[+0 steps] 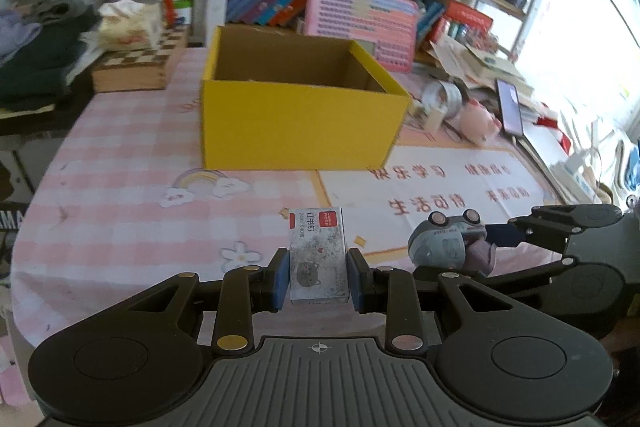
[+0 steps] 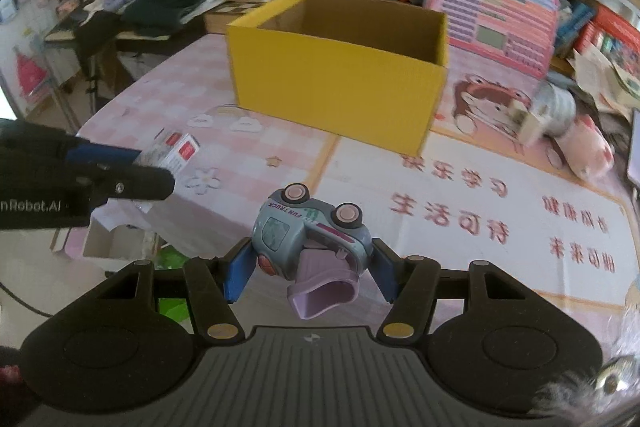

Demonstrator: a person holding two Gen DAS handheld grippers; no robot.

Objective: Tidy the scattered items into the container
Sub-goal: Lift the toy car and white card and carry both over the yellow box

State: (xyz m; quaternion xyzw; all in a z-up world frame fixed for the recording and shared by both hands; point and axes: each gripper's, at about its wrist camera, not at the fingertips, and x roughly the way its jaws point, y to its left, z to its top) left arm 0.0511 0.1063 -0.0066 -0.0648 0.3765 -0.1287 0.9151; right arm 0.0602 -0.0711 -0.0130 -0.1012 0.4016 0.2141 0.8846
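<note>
While the left gripper (image 1: 319, 277) is clamped on a small box of staples (image 1: 318, 259), the right gripper (image 2: 311, 267) has its jaws squeezed on a toy truck (image 2: 310, 233) flipped wheels-up. Both are held above the pink checked tablecloth (image 1: 120, 163), and further back sits the open yellow box (image 1: 296, 115), well apart from both.

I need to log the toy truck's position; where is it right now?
The toy truck is clamped on its side in the right gripper, above the table, short of the yellow box.
</note>
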